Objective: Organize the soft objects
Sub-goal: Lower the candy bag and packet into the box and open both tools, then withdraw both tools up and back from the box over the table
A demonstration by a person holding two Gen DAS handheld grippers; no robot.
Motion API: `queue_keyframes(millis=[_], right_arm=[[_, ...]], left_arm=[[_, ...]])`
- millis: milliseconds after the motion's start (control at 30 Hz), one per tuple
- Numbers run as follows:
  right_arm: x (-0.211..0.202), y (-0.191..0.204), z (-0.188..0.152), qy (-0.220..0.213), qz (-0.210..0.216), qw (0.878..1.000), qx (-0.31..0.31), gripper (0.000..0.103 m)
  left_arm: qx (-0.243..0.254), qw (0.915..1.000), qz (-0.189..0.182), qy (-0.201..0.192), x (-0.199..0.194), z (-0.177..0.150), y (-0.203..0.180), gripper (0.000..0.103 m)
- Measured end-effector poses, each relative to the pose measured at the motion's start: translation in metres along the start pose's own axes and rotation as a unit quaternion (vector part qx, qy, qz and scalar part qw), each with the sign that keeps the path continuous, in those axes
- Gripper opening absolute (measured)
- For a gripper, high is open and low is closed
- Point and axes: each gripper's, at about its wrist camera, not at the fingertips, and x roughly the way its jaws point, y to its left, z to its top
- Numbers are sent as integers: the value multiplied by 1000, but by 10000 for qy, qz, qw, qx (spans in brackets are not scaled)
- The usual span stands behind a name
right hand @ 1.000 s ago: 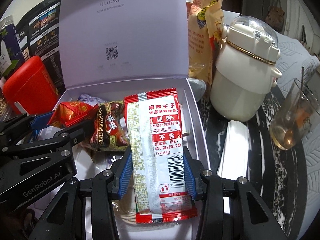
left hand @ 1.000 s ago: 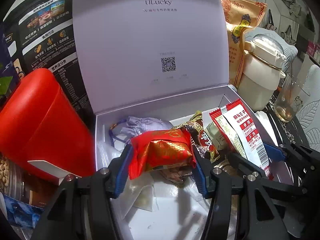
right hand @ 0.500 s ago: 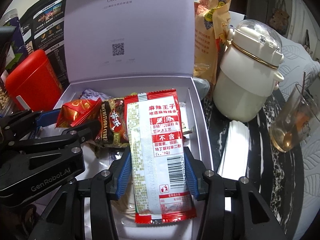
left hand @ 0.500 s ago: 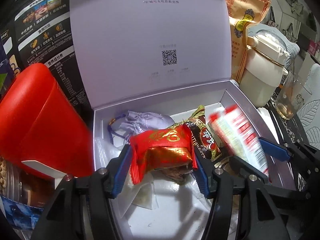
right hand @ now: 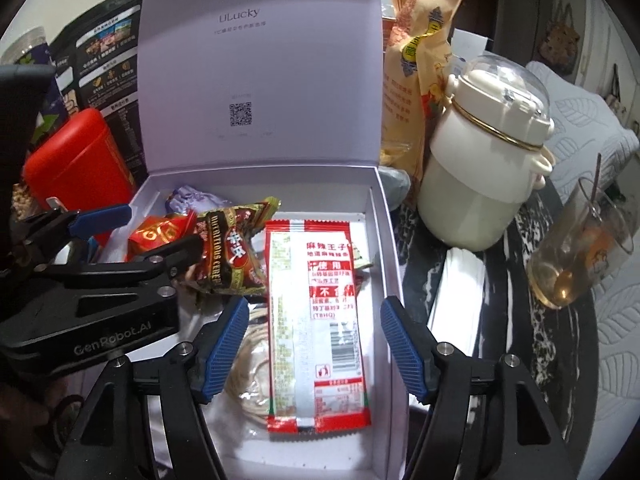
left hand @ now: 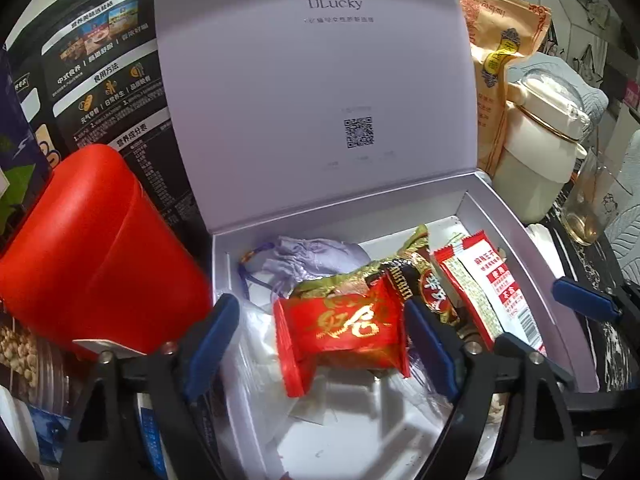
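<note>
1. The left gripper (left hand: 320, 336) has just been opening. Its two blue pads (left hand: 212, 338) now stand wide apart.
2. The red candy pack (left hand: 344, 326) with gold writing lies between those pads. It is well clear of the left pad, but it comes so close to the right pad that I cannot tell if they touch. It rests in the box (left hand: 516, 264).
3. The right gripper (right hand: 312, 346) has just been opening too. Its pads are spread, with a gap on each side of the long red and white snack pack (right hand: 316, 320).
4. That long pack lies flat in the box, near the right wall.
5. A brown snack pack (right hand: 230, 258) sits between the red candy pack and the long pack. It seems to lean on both, but the view is crowded there.
6. A small purple cloth pouch (left hand: 316, 256) lies at the back of the box.
7. The box lid (left hand: 312, 92) stands up behind everything.
8. A red tin (left hand: 88, 248) stands just left of the box. A cream jug (right hand: 480, 168) and a glass cup (right hand: 580, 256) stand on the right.
</note>
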Motion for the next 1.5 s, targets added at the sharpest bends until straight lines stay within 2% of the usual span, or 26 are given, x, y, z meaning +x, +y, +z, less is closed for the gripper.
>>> queue_keyframes(millis=[67, 200, 367, 600, 700, 1100, 1367, 1500], right_arm=[[-2, -7, 0, -7, -11, 10000, 30, 69], [-5, -10, 1, -29, 107, 9999, 126, 70], [-5, -12, 1, -71, 49, 9999, 77, 69], [-23, -16, 4, -258, -28, 9996, 86, 70], [-30, -17, 8, -332, -71, 9994, 94, 70], [-103, -18, 25, -1066, -281, 9939, 47, 69], [-160, -10, 23, -1578, -389, 9867, -26, 70], [-187, -1, 17, -1803, -406, 9827, -114, 74]], left_arm=[[10, 10000, -7, 24, 2, 0, -1, 92], [58, 10000, 10, 16, 5, 0, -6, 92], [0, 10000, -35, 26, 6, 1, -9, 92], [16, 9999, -25, -144, -15, 5, -6, 92], [80, 9993, 118, -347, -32, 8, -6, 92], [3, 9939, 66, -1098, -117, 21, -1, 92], [2, 9869, -34, -1612, -179, 15, 1, 92], [30, 9829, -46, -1842, -206, 6, 0, 92]])
